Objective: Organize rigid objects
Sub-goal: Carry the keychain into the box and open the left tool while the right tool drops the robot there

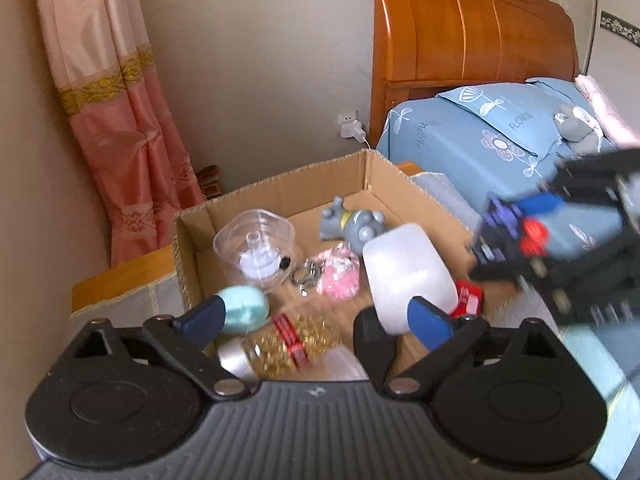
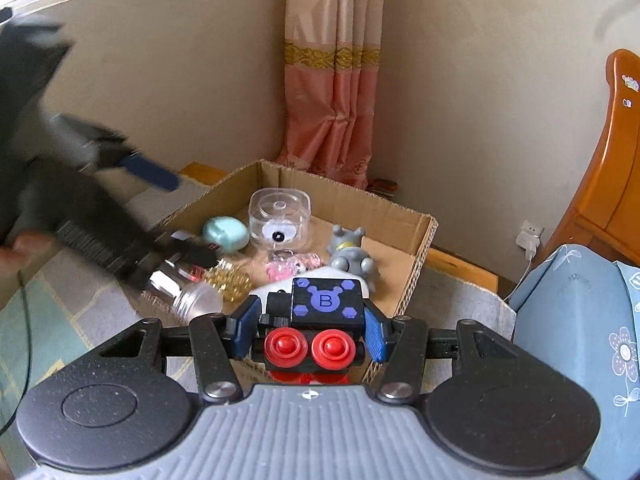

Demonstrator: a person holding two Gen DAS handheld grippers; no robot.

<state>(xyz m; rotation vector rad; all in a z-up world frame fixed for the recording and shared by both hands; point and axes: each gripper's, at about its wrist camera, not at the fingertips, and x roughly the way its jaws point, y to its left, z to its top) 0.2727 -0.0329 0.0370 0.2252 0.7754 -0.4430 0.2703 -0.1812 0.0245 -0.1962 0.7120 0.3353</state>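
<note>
I am carrying the block toy point(image 2: 325, 322), clamped in my right gripper point(image 2: 310, 330), toward the cardboard box point(image 2: 404, 216); my left gripper point(image 1: 316, 314) is hanging wide, empty. Next, I think, lowering it inside gently.

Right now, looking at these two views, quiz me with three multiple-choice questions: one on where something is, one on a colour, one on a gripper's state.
1. Where is the grey animal toy?
A. on the bed
B. in the cardboard box
C. on the windowsill

2. What colour are the two round knobs on the block toy?
A. red
B. green
C. yellow

3. What state is the right gripper in?
A. open with nothing in it
B. shut on the block toy
C. shut on a jar

Answers:
1. B, it lies inside the box walls beside the clear container.
2. A, both knobs show bright red under the black plate marked B.
3. B, its blue pads press the toy's two sides.
</note>
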